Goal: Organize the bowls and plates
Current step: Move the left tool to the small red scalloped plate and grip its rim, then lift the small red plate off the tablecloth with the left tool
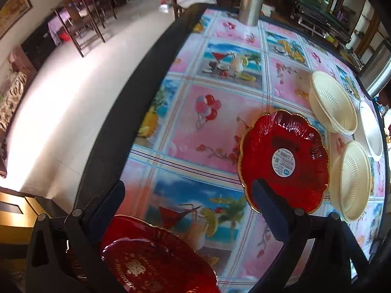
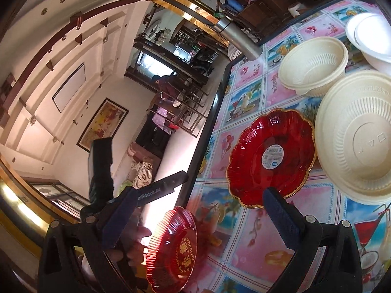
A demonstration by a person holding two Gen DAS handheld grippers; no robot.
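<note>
left gripper (image 1: 188,210) jaws spread, hovering over a red plate (image 1: 156,261) at the table's near edge. right gripper (image 2: 198,210) also spread, nothing pinched; the same plate (image 2: 171,249) shows below it. second red plate (image 1: 283,161) lies mid-table, touching a cream bowl (image 1: 352,180); more bowls (image 1: 332,102) toward the far edge. looks like the plate-stacking step: next, close on a plate rim and carry it onto the other.

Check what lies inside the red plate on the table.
Only a round white barcode sticker sits at the centre of the red plate; no food. The left gripper's finger covers its near rim.
</note>
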